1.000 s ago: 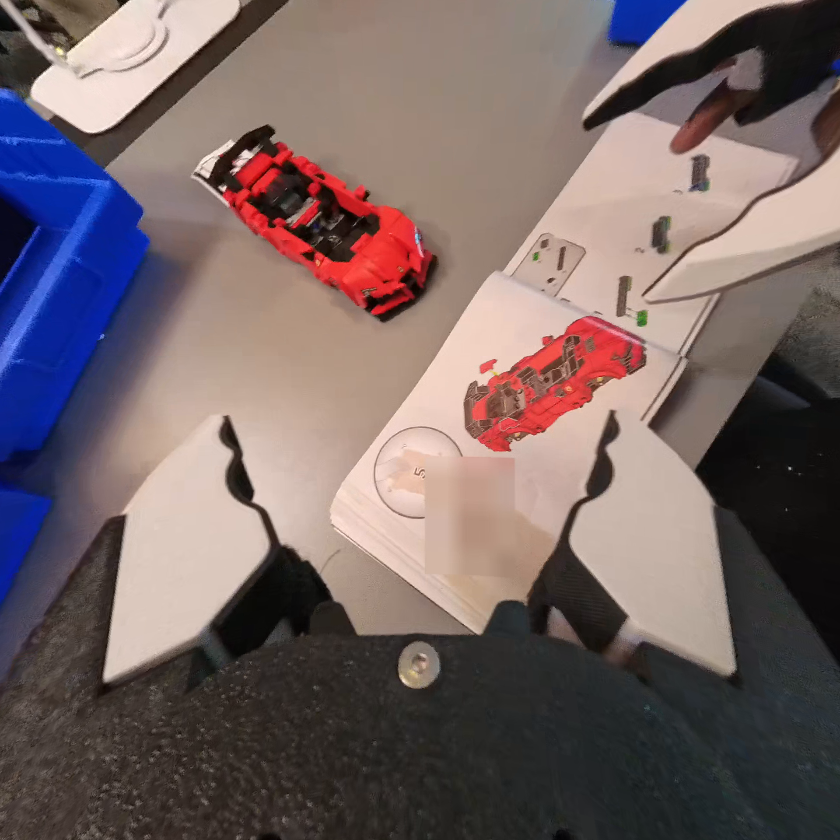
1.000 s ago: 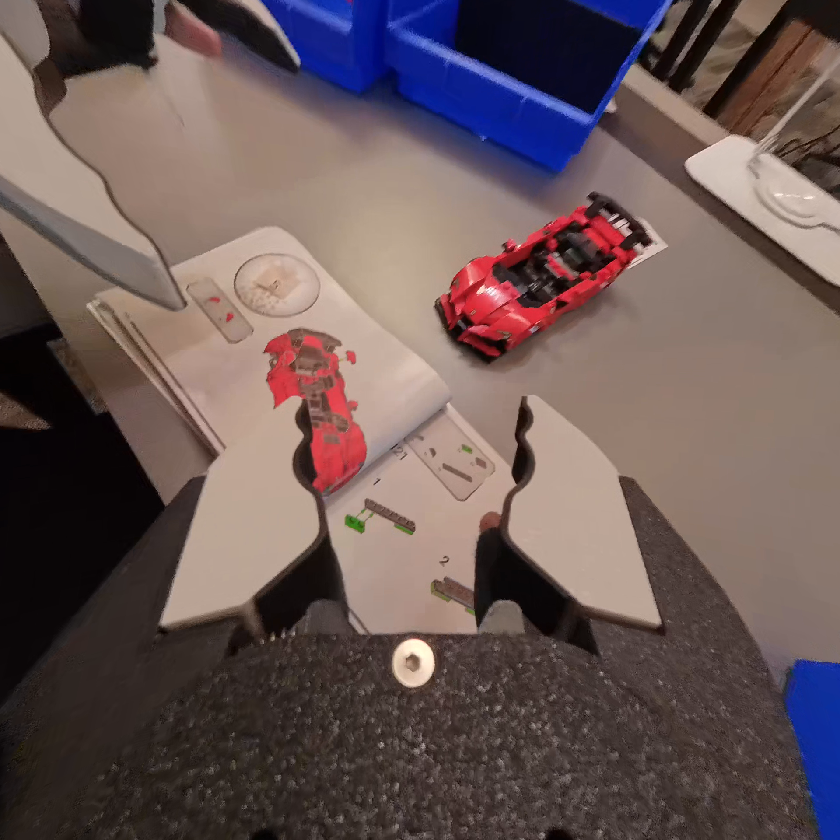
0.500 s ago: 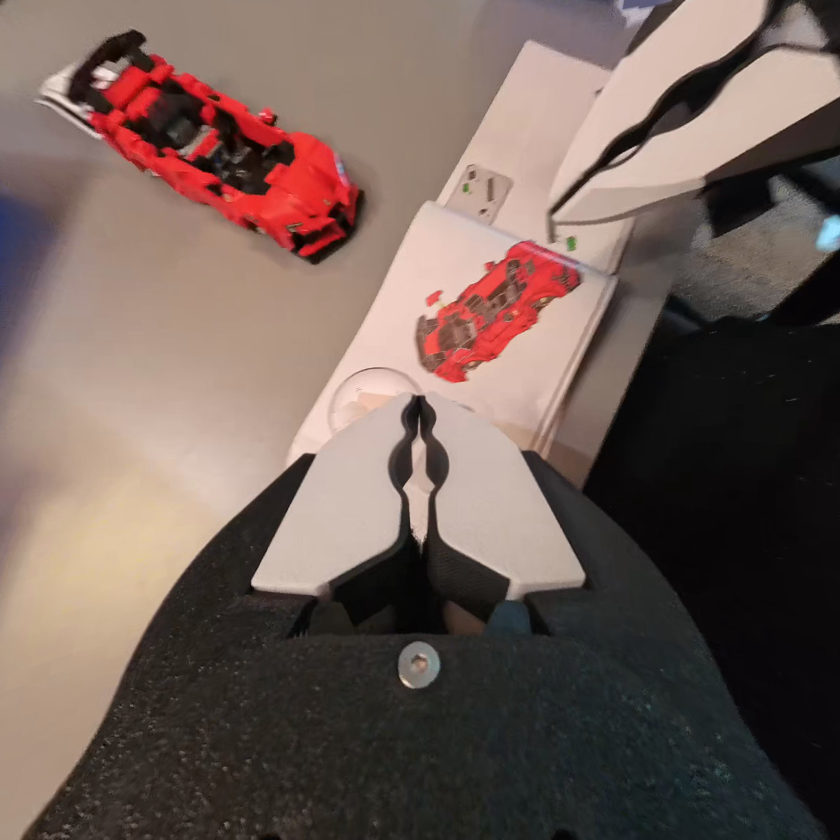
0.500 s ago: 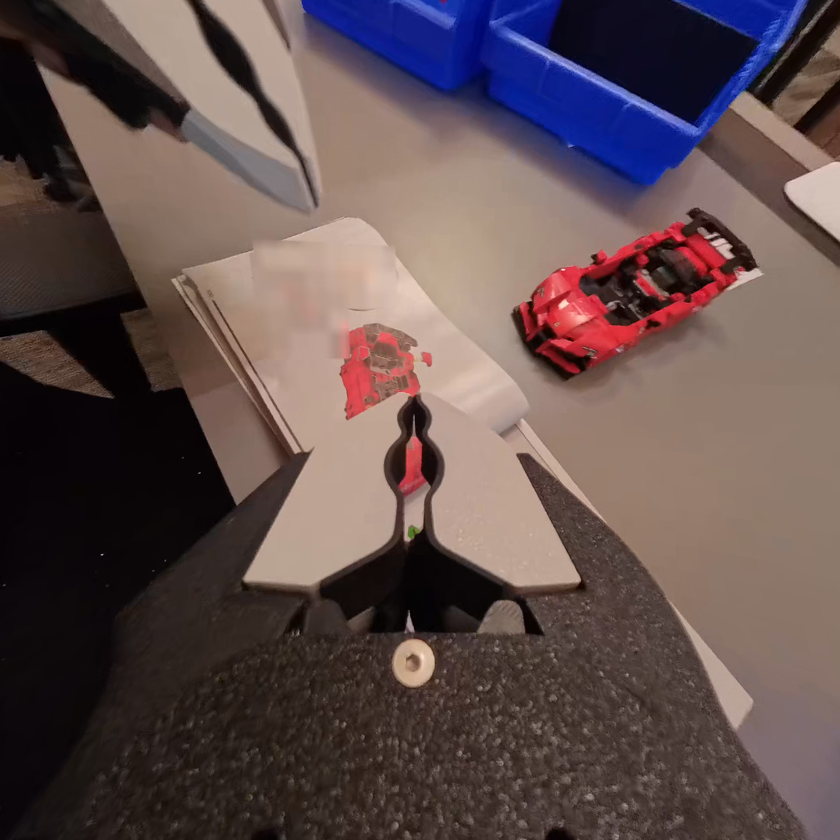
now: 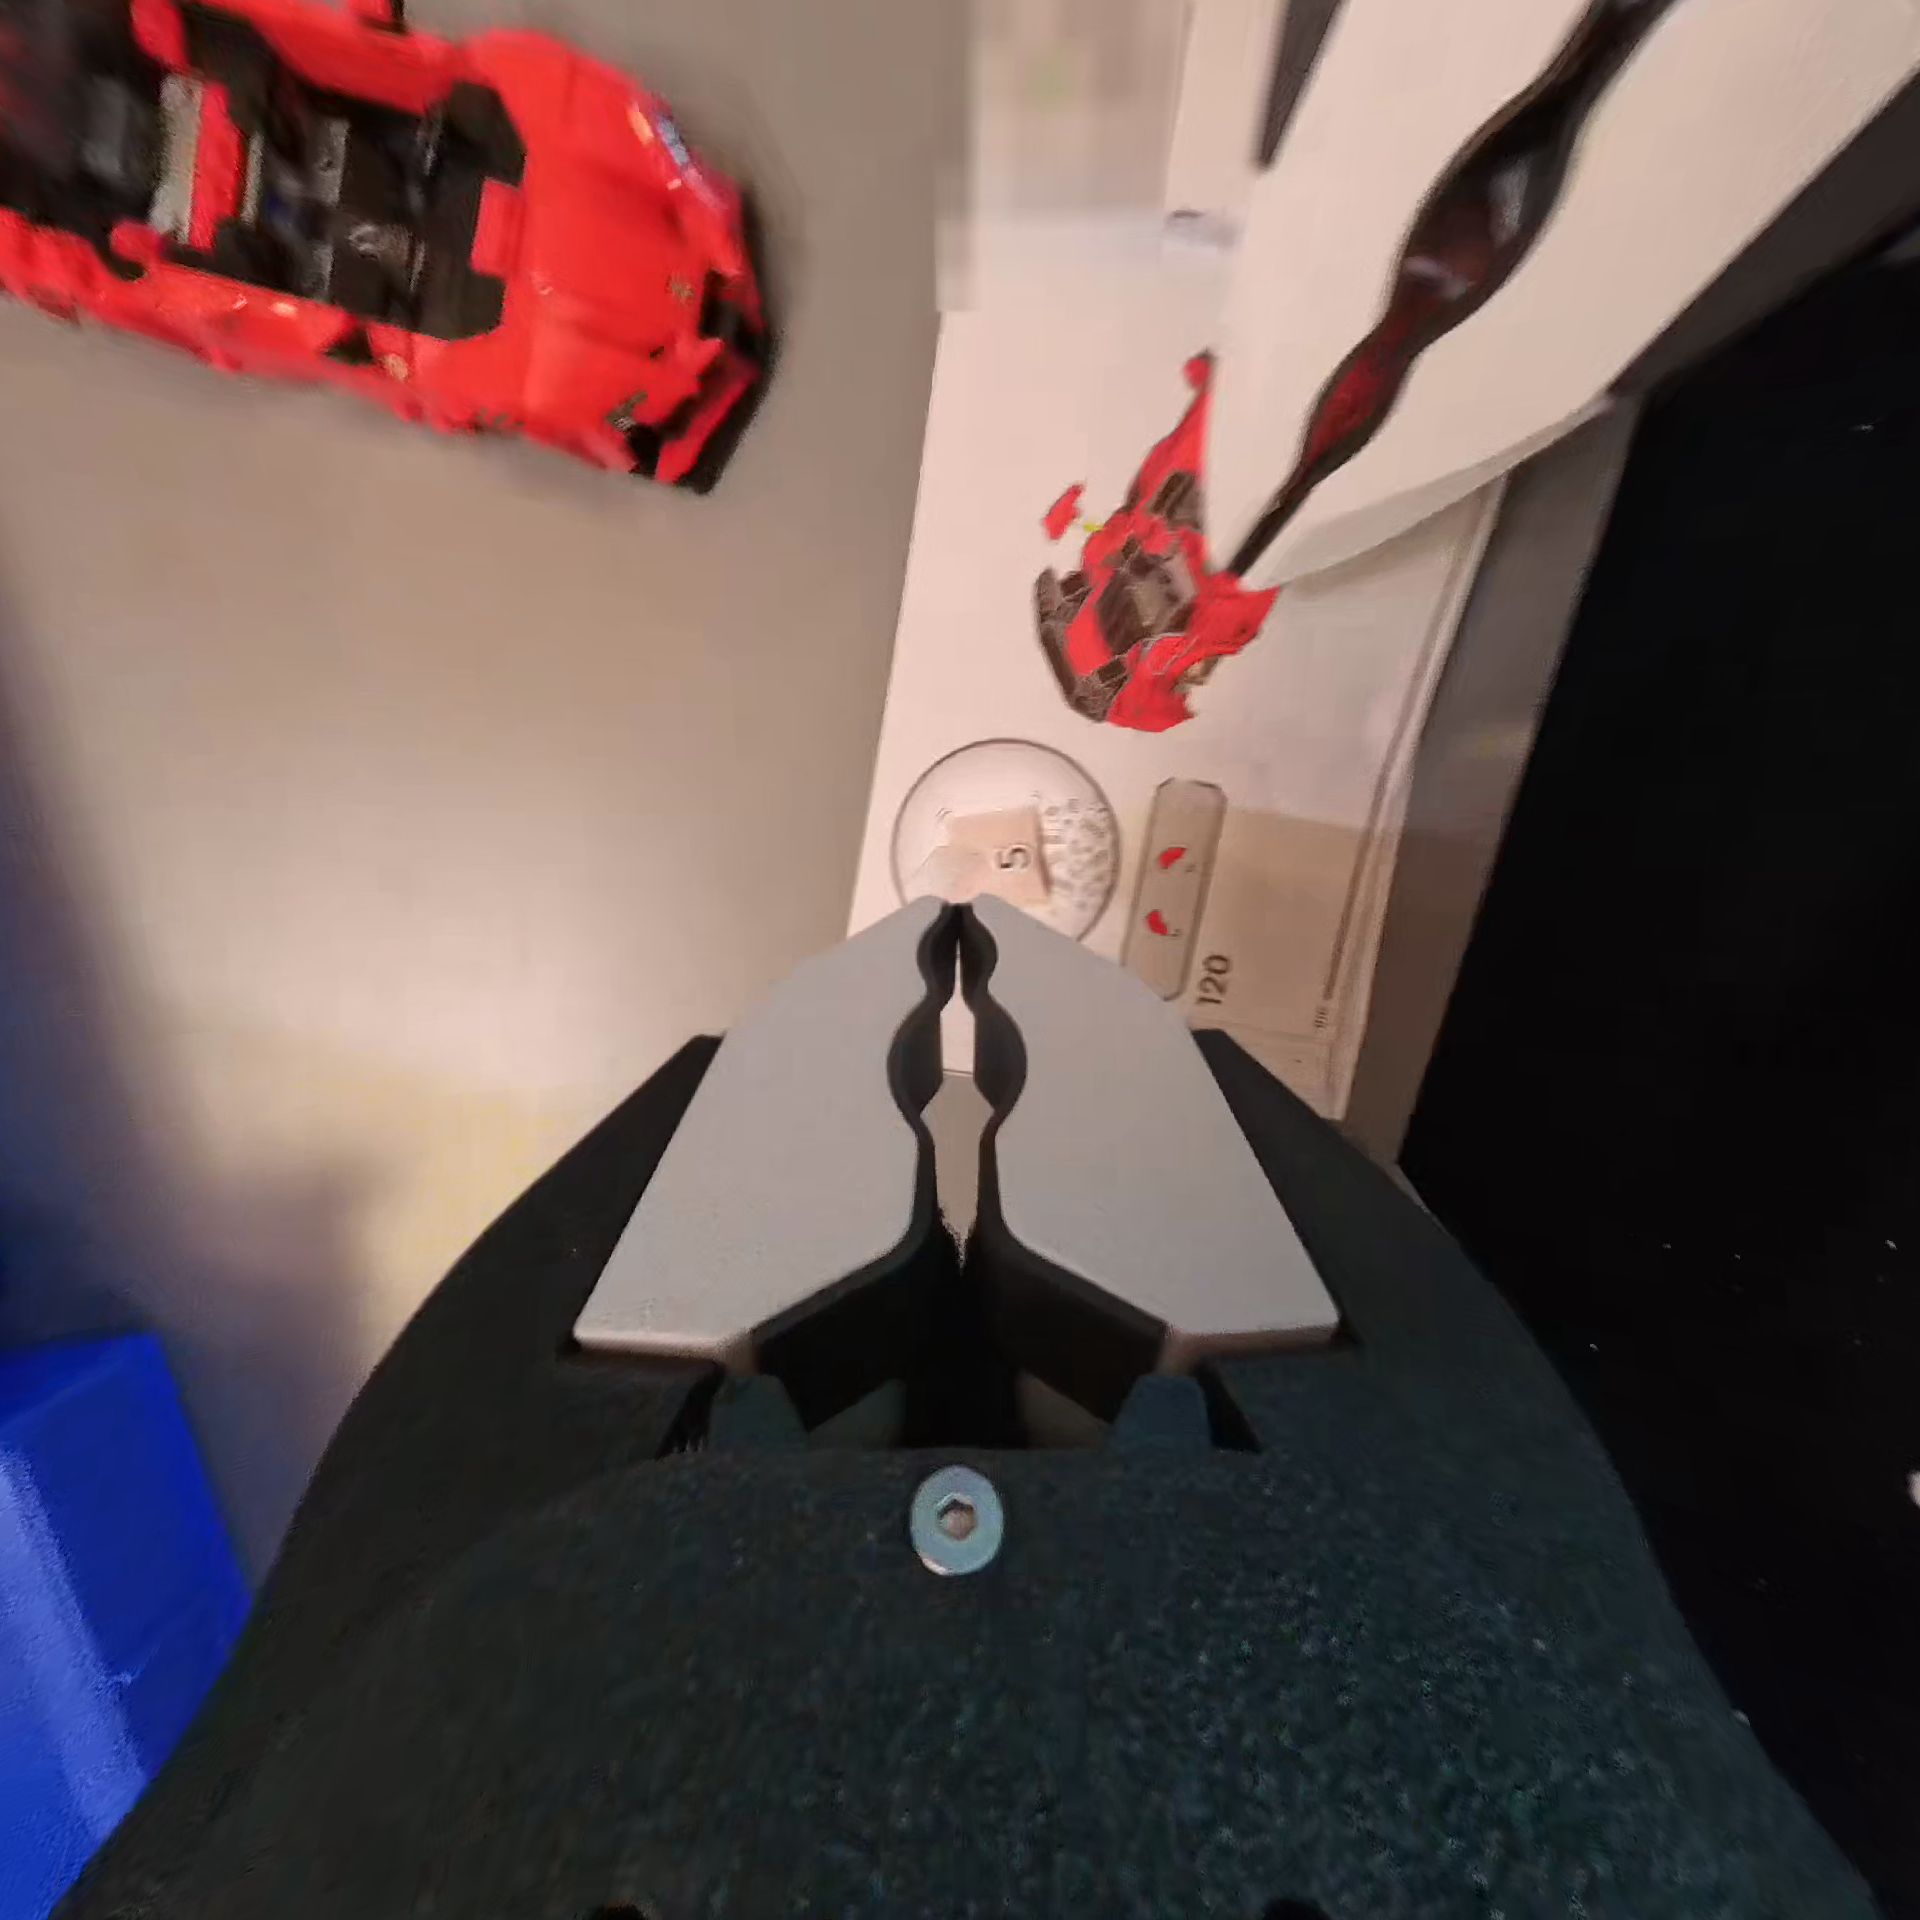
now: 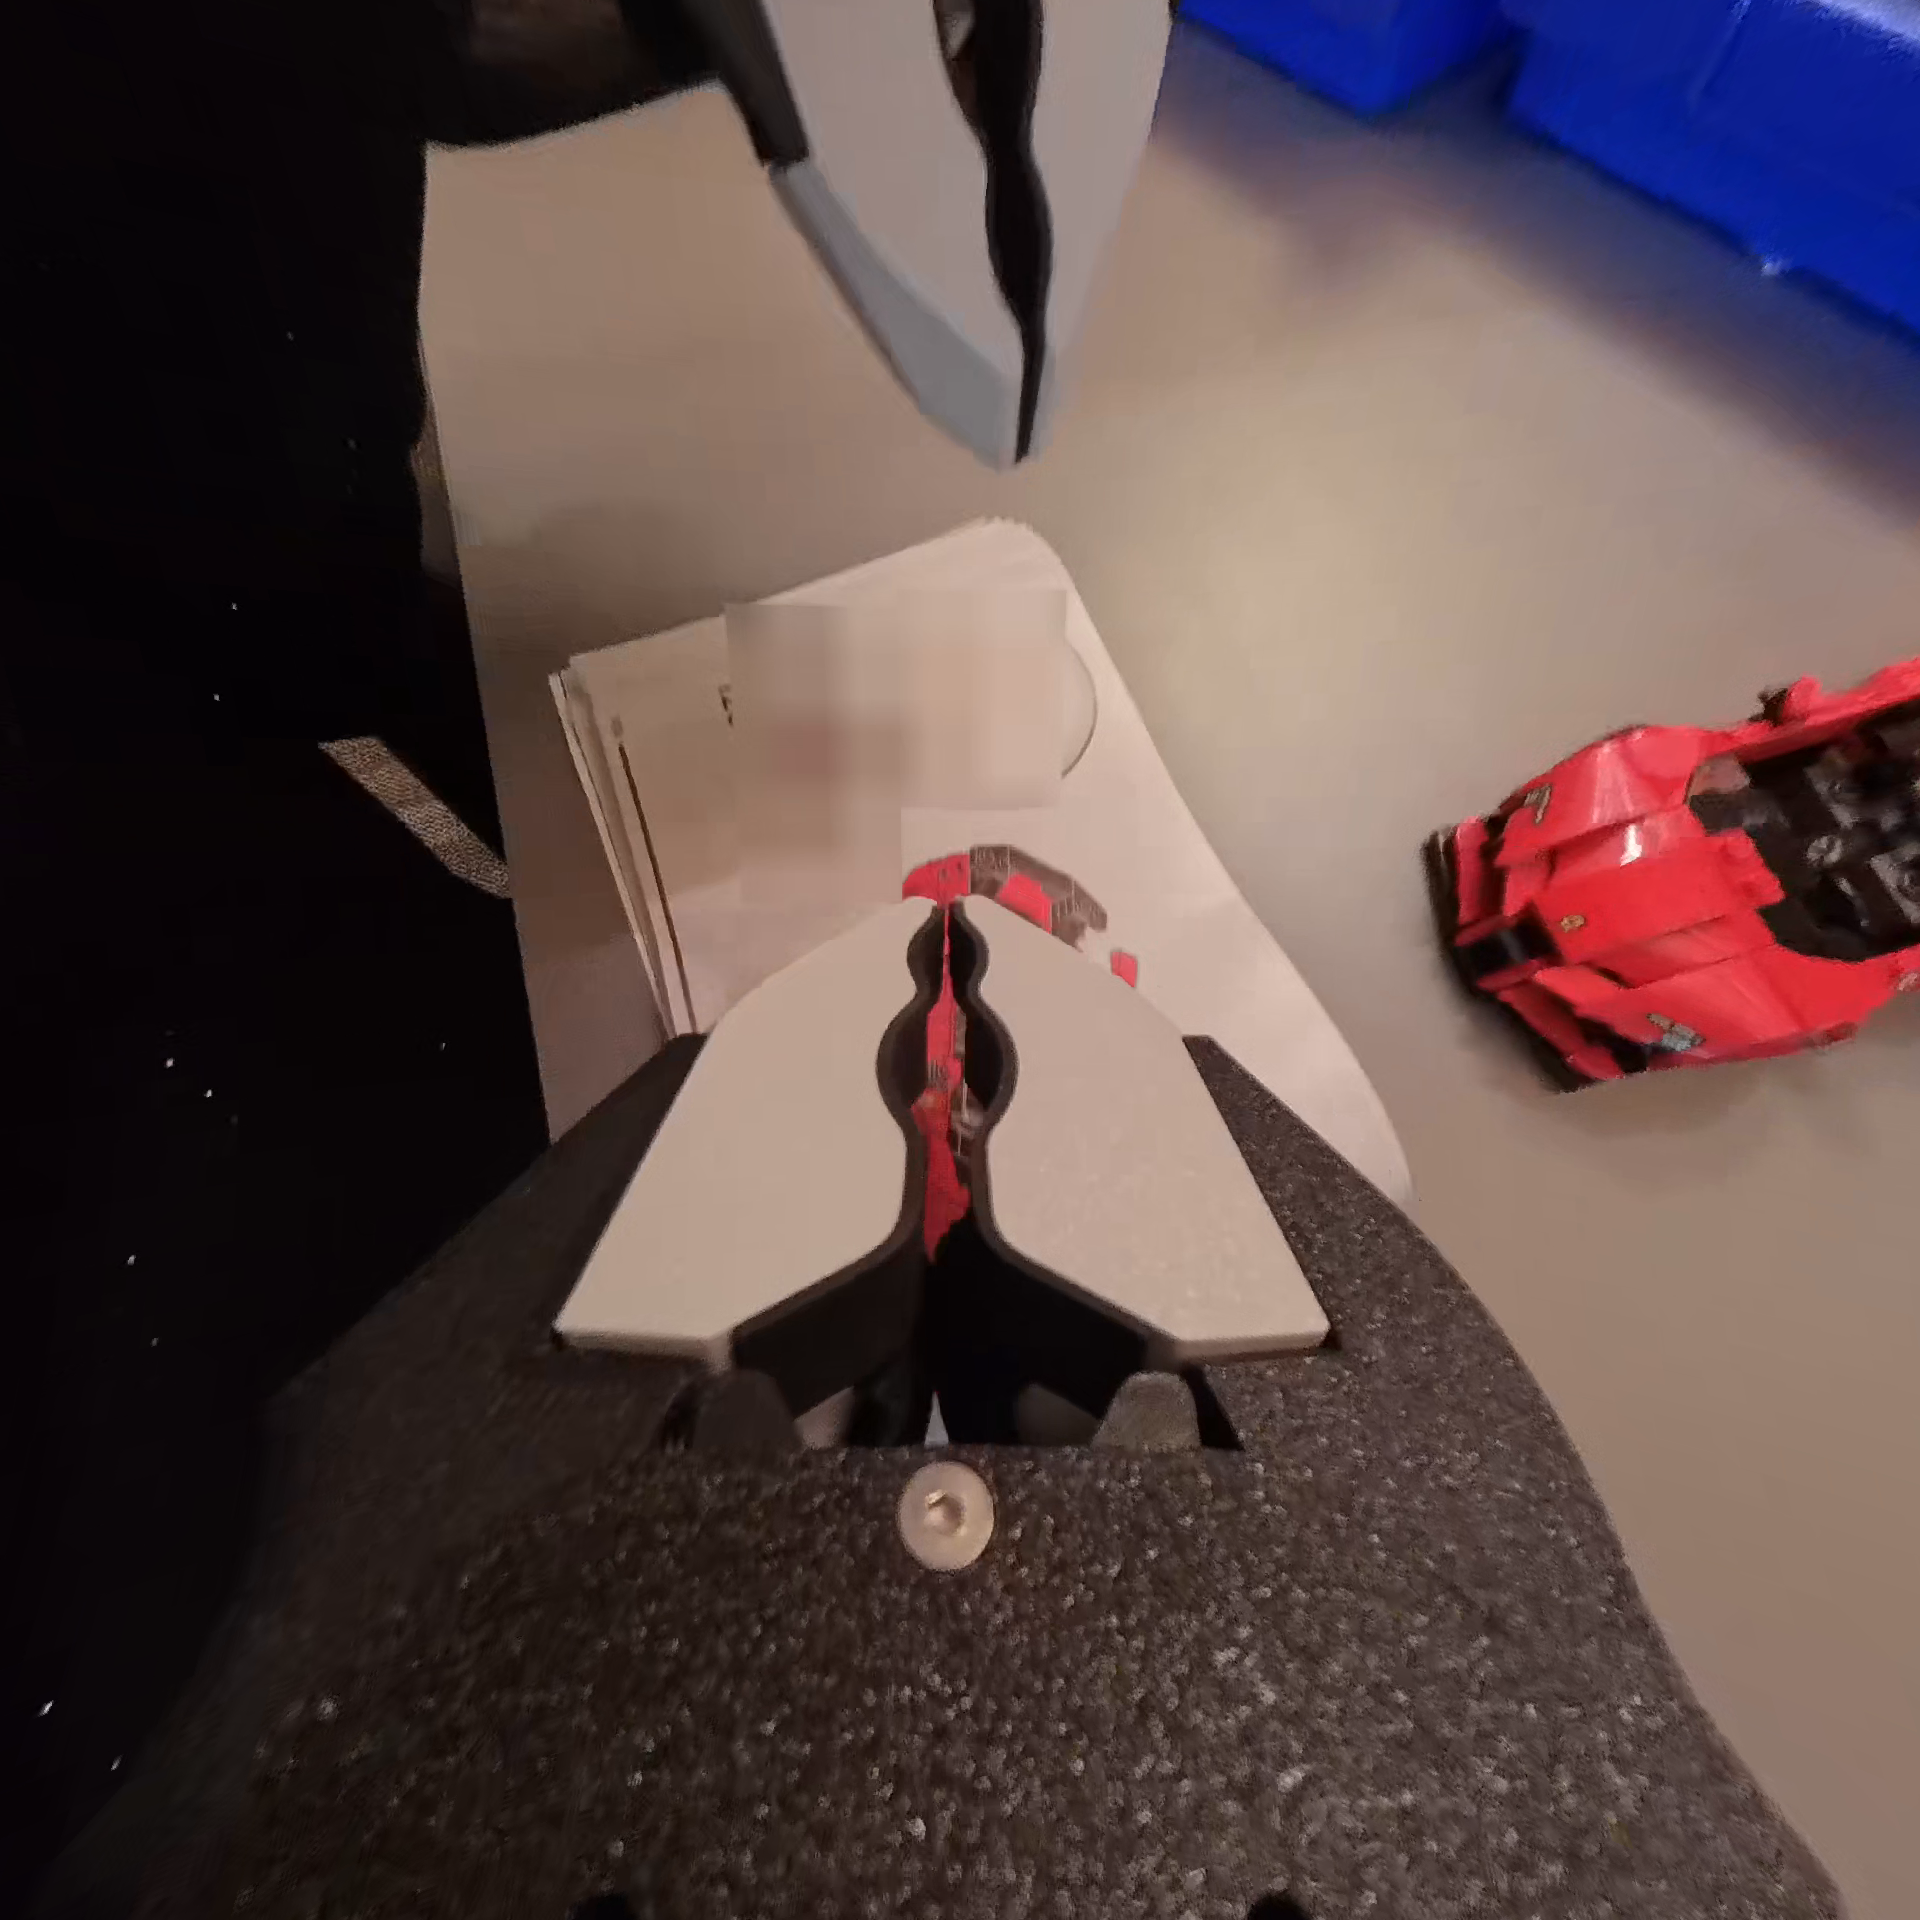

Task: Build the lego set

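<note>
A red and black lego car (image 5: 395, 239) stands on the grey table (image 5: 416, 779); it also shows in the right wrist view (image 6: 1704, 914). The open instruction booklet (image 5: 1247, 810) lies at the table's near edge, also in the right wrist view (image 6: 935, 790). My left gripper (image 5: 956, 912) is shut and empty, its tips over the booklet's near left corner. My right gripper (image 6: 948, 910) is shut and empty, over the page with the printed red car. The right gripper (image 5: 1247, 551) shows in the left wrist view with its tip at that picture. The left gripper (image 6: 1013, 447) shows in the right wrist view above the booklet.
Blue bins (image 6: 1714, 135) stand at the far side of the table; a blue bin corner (image 5: 83, 1538) is at lower left in the left wrist view. The table edge runs beside the booklet, with dark floor (image 5: 1714, 935) beyond it. About 8 cm separates my left fingertips from my right.
Both grippers went from open to shut. Both have moved lower and closer to the booklet. The car now sits nearer in both views.
</note>
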`<state>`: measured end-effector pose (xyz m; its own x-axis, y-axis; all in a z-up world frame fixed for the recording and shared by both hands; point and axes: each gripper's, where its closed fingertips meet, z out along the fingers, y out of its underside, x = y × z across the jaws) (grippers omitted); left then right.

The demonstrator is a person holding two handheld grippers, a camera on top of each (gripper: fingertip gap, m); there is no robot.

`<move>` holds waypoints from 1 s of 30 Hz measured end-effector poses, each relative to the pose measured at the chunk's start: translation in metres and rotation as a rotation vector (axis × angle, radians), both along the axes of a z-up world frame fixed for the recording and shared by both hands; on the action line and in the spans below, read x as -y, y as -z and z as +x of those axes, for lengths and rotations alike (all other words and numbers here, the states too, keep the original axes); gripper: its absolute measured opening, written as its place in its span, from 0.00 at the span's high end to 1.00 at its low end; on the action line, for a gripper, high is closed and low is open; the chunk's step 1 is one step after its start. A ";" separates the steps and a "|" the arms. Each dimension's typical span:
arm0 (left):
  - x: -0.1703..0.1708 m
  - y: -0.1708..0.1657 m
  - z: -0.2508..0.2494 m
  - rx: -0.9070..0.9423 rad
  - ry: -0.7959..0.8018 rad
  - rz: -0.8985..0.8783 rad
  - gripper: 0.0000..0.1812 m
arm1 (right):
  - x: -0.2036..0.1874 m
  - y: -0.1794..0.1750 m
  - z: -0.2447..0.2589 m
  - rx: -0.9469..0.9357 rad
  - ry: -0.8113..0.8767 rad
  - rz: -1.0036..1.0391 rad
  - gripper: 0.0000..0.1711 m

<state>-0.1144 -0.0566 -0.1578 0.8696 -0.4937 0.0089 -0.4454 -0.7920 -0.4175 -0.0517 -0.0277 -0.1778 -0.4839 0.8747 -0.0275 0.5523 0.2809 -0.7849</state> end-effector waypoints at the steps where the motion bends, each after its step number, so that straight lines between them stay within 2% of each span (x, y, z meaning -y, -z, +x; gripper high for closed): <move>1: -0.003 0.000 -0.001 0.010 -0.003 0.016 1.00 | -0.003 0.001 0.004 0.011 0.011 -0.006 1.00; 3: -0.007 0.003 0.004 0.054 0.030 0.028 1.00 | -0.008 0.000 0.011 0.007 0.028 -0.031 0.99; 6: -0.008 0.019 -0.002 0.026 0.027 -0.034 1.00 | -0.018 0.001 0.017 -0.006 0.073 -0.013 0.98; 10: -0.009 0.027 0.001 0.031 0.064 -0.059 1.00 | -0.029 0.037 0.025 0.115 0.134 0.087 0.98; 17: -0.015 0.018 0.022 0.051 0.153 -0.009 1.00 | -0.027 0.035 0.021 0.026 0.193 -0.014 1.00; 22: -0.017 0.022 0.029 0.028 0.193 -0.020 1.00 | -0.027 0.035 0.021 0.020 0.193 -0.002 1.00; 30: -0.019 0.019 0.028 0.025 0.176 0.001 0.97 | -0.027 0.036 0.021 0.028 0.194 -0.022 1.00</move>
<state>-0.0863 -0.0376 -0.1765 0.7693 -0.6382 0.0289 -0.5666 -0.7025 -0.4307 -0.0308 -0.0006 -0.2134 -0.3054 0.9504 -0.0586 0.6158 0.1502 -0.7735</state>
